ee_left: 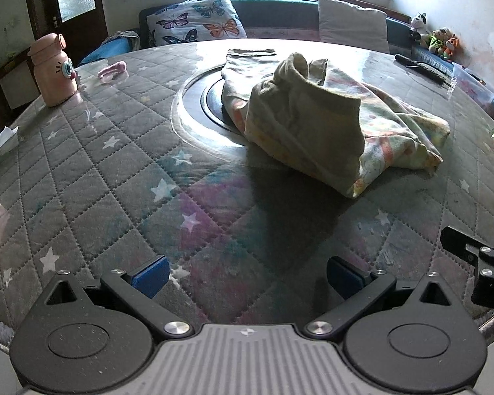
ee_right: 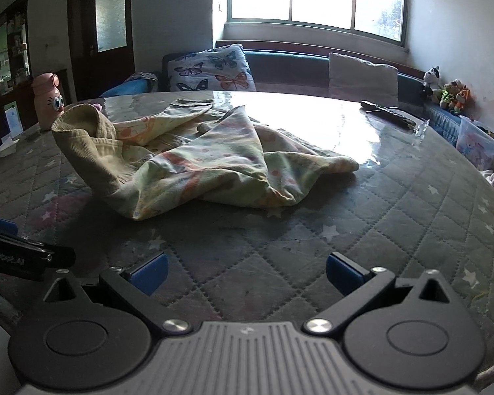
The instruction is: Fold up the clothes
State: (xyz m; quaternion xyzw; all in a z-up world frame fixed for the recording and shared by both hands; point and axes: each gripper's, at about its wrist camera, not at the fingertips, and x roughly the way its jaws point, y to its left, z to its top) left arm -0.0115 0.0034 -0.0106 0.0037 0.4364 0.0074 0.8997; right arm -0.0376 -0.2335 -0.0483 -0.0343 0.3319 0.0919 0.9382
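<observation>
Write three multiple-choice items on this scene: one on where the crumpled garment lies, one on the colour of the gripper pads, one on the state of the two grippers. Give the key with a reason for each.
1. Where does the garment lie?
A. On the quilted table
B. On the bench by the window
C. Hanging from one gripper

2. What colour are the finger pads of the grippers?
A. Red
B. Blue
C. White

3. How do the left gripper and the right gripper stand?
A. Both shut on cloth
B. One open, one shut
C. Both open and holding nothing

Key:
1 A, the cloth rests in a heap on the star-patterned cover, ahead of both grippers.
2 B, the pads at the fingertips are blue in both wrist views.
3 C, each pair of fingers is spread wide with only table cover between them.
</observation>
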